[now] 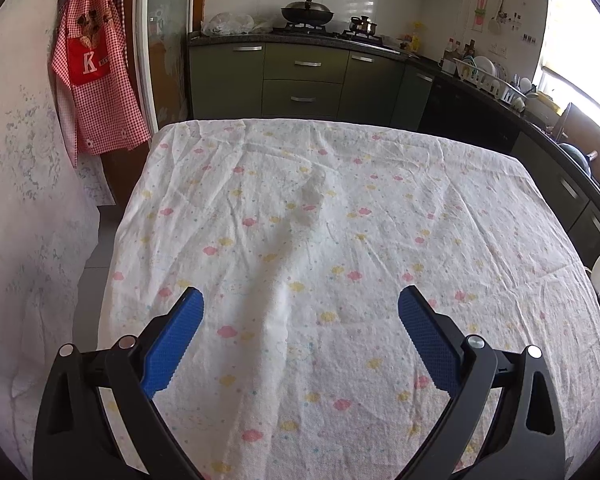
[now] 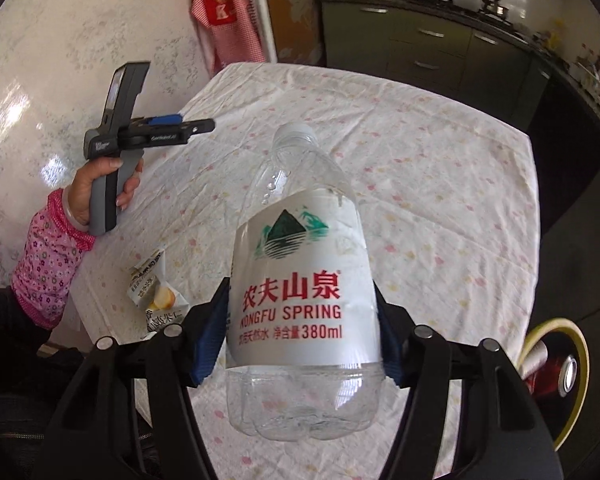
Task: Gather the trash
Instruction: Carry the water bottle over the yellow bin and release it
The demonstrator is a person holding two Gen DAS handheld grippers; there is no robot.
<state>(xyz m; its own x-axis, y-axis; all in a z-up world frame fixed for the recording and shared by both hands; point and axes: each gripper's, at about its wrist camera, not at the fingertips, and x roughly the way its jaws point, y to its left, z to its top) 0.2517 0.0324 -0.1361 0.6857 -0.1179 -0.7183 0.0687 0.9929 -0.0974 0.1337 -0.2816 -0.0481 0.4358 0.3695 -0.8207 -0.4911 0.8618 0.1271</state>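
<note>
Gripping clear water bottle (image 2: pixel 300 280), near empty, droplets inside: right gripper (image 2: pixel 300 344) fingers pinch labelled body above table (image 2: pixel 440 184). Snack wrapper (image 2: pixel 156 296) on table edge. Bin (image 2: pixel 556 356) holds cans. Left gripper (image 1: pixel 300 312) fingers spread, empty.

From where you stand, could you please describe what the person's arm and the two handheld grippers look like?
Both grippers have black angular frames with silver round pivot bolts and blue textured finger pads. Seen from the right wrist, the left gripper has a grey pistol-style handle and small white lettering on its black body. The left hand is bare, with a pale bangle at the wrist and a pink floral sleeve.
</note>
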